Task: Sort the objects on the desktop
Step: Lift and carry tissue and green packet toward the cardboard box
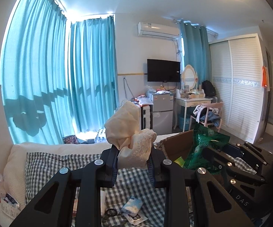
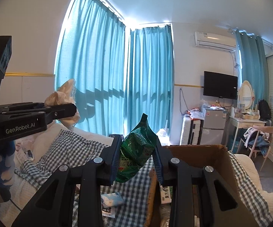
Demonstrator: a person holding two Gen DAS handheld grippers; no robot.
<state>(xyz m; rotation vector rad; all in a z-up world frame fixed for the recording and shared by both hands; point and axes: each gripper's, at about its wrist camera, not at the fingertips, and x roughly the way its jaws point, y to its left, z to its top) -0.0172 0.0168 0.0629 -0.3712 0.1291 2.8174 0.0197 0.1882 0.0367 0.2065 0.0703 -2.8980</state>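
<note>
My left gripper [image 1: 133, 157] is shut on a crumpled cream cloth with a lace edge [image 1: 125, 126], held up above the checked bedcover [image 1: 60, 162]. In the right wrist view the same gripper [image 2: 68, 109] pokes in from the left with the cream cloth [image 2: 62, 94] bunched at its tip. My right gripper [image 2: 137, 162] is shut on a green foil snack packet [image 2: 136, 147], which stands upright between the pads. In the left wrist view the right gripper [image 1: 210, 151] with the green packet [image 1: 206, 141] is at the right, by the cardboard box [image 1: 176, 143].
An open brown cardboard box [image 2: 202, 151] sits on the bed at the right, with items inside. A small blue-white packet [image 2: 111, 198] and black rings [image 1: 111, 212] lie on the checked cover below the grippers. A white pillow [image 1: 15, 162] lies at the left.
</note>
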